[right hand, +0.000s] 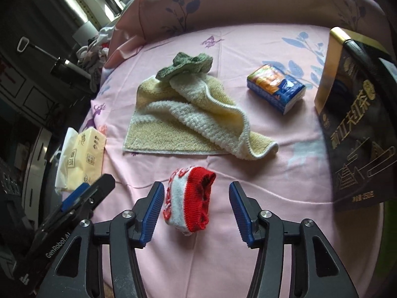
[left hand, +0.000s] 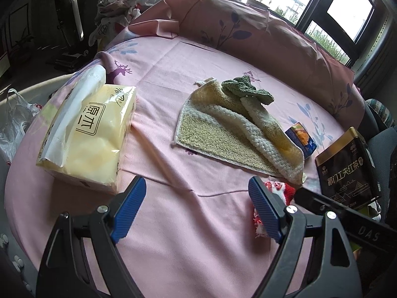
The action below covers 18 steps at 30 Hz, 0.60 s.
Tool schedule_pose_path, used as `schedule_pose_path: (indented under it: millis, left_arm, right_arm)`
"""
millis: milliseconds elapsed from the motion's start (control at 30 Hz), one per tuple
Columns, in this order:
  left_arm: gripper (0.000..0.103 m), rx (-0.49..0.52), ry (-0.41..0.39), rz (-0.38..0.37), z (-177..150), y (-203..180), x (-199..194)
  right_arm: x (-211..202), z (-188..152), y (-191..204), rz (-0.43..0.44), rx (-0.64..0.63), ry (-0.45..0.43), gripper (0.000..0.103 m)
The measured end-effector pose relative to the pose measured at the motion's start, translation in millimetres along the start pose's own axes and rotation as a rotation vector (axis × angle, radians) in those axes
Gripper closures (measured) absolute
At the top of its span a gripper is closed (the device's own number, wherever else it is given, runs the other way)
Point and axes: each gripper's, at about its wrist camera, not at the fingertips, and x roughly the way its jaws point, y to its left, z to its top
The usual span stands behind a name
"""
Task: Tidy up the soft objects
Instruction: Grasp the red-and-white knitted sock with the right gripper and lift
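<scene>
A rolled red-and-white knitted sock (right hand: 191, 198) lies on the pink sheet (right hand: 273, 173) between the blue pads of my right gripper (right hand: 196, 188). The jaws stand open: the left pad is close to the sock, and a gap shows at the right pad. Further back a yellow-cream towel (right hand: 188, 114) lies rumpled, with a green knitted cloth (right hand: 186, 65) on its far end. My left gripper (left hand: 197, 186) hangs open over bare sheet with nothing between its fingers. In the left wrist view the sock (left hand: 280, 188) peeks out behind its right finger, and the towel (left hand: 223, 129) lies ahead.
A big yellow tissue pack (left hand: 91, 134) lies at the left. A small blue-and-orange tissue pack (right hand: 275, 89) and a tall black tea tin (right hand: 359, 124) are at the right. A pink pillow (left hand: 248, 24) lines the far edge. A clothes pile (left hand: 119, 7) and a plastic bag (left hand: 15, 124) lie off the bed.
</scene>
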Motion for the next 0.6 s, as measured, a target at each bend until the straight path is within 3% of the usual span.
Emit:
schedule_pose_path:
  millis: [100,200,367,600]
  left_arm:
    - [0.021,0.033,0.035,-0.020,-3.5,-8.3,5.2]
    - [0.021,0.079,0.063,-0.055,-8.6,-20.4,8.4]
    - [0.021,0.145,0.139,-0.140,-21.1,-43.6,18.8]
    - [0.035,0.162,0.249,-0.201,-34.2,-59.8,37.9]
  right_arm:
    - [-14.8,4.4,-5.5,-0.010,0.015,-0.059,0.044]
    - [-19.8,7.4,-11.7,0.035,0.040,-0.068,0.044]
    - [-8.5,6.9,-16.5,0.073,0.065,-0.024,0.044]
    - [7.7,4.5,-11.1,0.109,0.032,0.017,0.044]
